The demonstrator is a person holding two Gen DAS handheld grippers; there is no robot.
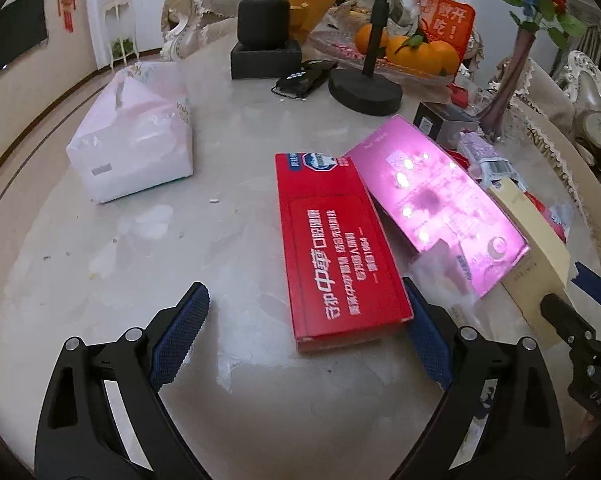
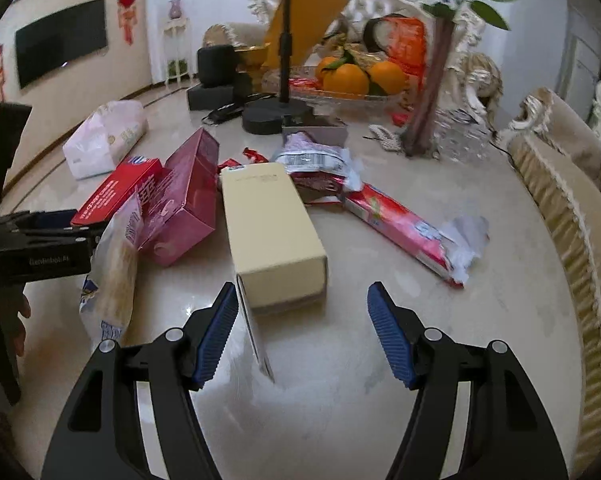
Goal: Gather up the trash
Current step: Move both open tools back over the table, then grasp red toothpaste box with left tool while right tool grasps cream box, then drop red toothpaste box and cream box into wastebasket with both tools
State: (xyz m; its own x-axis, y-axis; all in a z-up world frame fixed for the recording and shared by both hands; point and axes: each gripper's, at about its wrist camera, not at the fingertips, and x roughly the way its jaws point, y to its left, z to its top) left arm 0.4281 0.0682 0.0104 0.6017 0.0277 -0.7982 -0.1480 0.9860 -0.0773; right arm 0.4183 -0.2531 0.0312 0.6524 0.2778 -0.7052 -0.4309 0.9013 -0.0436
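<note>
A red toothpaste box (image 1: pixel 340 248) lies flat on the marble table (image 1: pixel 100 280); its near end sits between the fingers of my open left gripper (image 1: pixel 308 332), close to the right finger. A pink box (image 1: pixel 432 200) leans against its right side, with a beige box (image 1: pixel 540 256) beyond. In the right wrist view the beige box (image 2: pixel 272 236) lies just ahead of my open right gripper (image 2: pixel 300 332), its open flap between the fingers. A red wrapper (image 2: pixel 404 228), crumpled packets (image 2: pixel 320 164), a clear bag (image 2: pixel 112 264), the pink box (image 2: pixel 184 200) and red box (image 2: pixel 116 192) lie around.
A white tissue pack (image 1: pixel 132 136) sits at the left. A black stand (image 1: pixel 364 88), black box (image 1: pixel 264 40), fruit tray with oranges (image 1: pixel 420 52) and a vase (image 1: pixel 508 80) stand at the back. Sofa edge (image 2: pixel 572 216) borders the right. The left gripper (image 2: pixel 40 240) shows in the right wrist view.
</note>
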